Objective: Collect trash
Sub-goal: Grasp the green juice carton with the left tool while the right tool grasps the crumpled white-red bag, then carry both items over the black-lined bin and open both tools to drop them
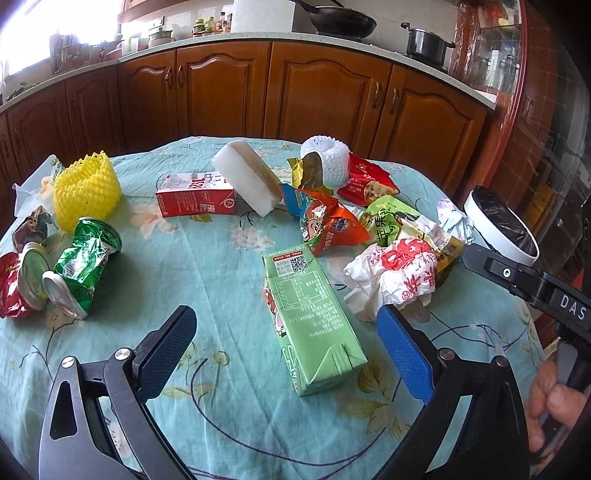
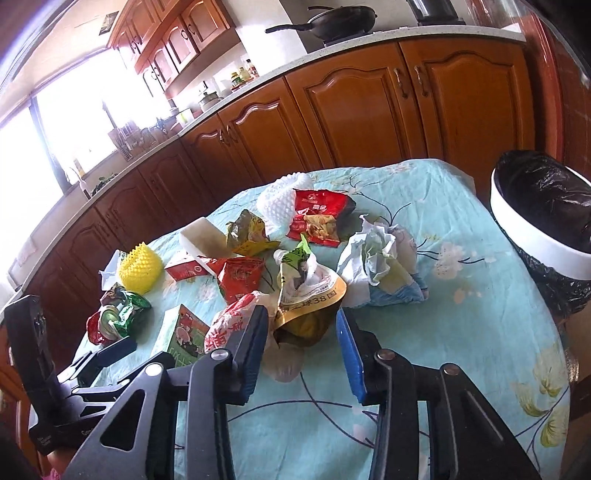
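Round table with a light blue floral tablecloth [image 1: 229, 266]. Behind it a run of brown wooden cabinets [image 1: 325, 96] under a pale countertop [image 1: 207, 38]. On the counter: black wok [image 1: 341, 18], steel lidded pot [image 1: 428, 42], a few bottles [image 1: 210, 26]. Bright window [image 2: 70, 122] at left.

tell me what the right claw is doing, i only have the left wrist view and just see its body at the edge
Observer: The right claw is open, with one finger on each side of a crumpled yellow-edged snack bag.
Operator: gripping it yet
Observer: No, its jaws stand wide and hold nothing.
Operator: where's the bin from there
Observer: The bin is to the claw's right, past a wad of crumpled paper.
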`<move>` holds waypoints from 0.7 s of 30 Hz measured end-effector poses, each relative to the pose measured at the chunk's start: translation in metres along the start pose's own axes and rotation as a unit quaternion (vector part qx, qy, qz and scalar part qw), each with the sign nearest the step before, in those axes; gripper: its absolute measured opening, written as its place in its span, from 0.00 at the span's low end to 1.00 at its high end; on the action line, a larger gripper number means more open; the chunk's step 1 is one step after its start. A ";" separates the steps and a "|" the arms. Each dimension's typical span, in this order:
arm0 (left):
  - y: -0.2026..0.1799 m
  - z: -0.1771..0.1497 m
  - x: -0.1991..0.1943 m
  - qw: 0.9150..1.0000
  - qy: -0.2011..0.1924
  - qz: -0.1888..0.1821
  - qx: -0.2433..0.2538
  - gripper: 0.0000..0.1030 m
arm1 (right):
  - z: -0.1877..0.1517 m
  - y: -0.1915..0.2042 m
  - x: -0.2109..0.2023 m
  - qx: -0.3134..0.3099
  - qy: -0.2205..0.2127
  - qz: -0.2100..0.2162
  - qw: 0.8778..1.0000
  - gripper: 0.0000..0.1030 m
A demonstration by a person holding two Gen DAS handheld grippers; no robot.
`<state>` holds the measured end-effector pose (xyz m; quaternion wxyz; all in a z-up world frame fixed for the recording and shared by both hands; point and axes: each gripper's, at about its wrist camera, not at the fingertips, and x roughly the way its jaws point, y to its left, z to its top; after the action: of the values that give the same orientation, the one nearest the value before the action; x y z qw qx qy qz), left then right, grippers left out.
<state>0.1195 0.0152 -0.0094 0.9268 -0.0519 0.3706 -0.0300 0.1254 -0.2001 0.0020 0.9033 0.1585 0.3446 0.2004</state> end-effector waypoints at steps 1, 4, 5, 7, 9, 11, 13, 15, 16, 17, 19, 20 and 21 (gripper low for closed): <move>0.001 0.000 0.001 1.000 0.002 -0.003 -0.001 0.97 | -0.001 0.006 0.002 -0.008 0.002 0.009 1.000 0.38; 0.000 0.002 0.004 1.000 0.003 -0.005 0.005 0.92 | -0.003 0.026 0.011 -0.032 0.013 0.032 0.999 0.38; -0.001 0.002 0.006 1.000 0.004 -0.002 0.009 0.88 | -0.003 0.031 0.016 -0.039 0.016 0.031 0.999 0.38; 0.001 0.002 0.010 1.000 0.010 -0.003 0.011 0.78 | -0.003 0.034 0.029 -0.044 0.030 0.028 0.998 0.38; 0.007 0.002 0.015 1.000 0.020 -0.017 0.005 0.67 | -0.005 0.032 0.040 -0.037 0.044 0.032 0.998 0.36; 0.012 0.001 0.019 0.999 0.031 -0.027 -0.002 0.40 | -0.006 0.030 0.043 -0.033 0.046 0.042 0.998 0.28; 0.015 0.000 0.020 0.999 0.037 -0.037 -0.007 0.33 | -0.005 0.030 0.039 -0.035 0.040 0.049 0.997 0.17; 0.016 -0.001 0.016 0.999 0.034 -0.040 -0.008 0.30 | -0.003 0.031 0.035 -0.031 0.036 0.058 0.997 0.12; 0.016 -0.001 0.013 0.999 0.029 -0.040 -0.006 0.30 | -0.003 0.032 0.032 -0.032 0.032 0.059 0.997 0.12; 0.017 -0.001 0.009 0.999 0.024 -0.041 -0.005 0.30 | -0.003 0.032 0.029 -0.034 0.028 0.058 0.997 0.12; 0.017 0.001 0.000 0.999 0.014 -0.045 -0.006 0.30 | -0.003 0.032 0.021 -0.032 0.020 0.062 0.997 0.11; 0.016 0.003 -0.003 0.999 0.010 -0.049 -0.005 0.30 | -0.003 0.032 0.016 -0.030 0.015 0.065 0.997 0.11; 0.014 0.006 -0.007 0.999 0.006 -0.052 -0.004 0.30 | -0.003 0.031 0.012 -0.028 0.011 0.067 0.997 0.11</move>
<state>0.1184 0.0307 -0.0018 0.9217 -0.0744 0.3728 -0.0766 0.1235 -0.1670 0.0069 0.8880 0.1535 0.3373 0.2722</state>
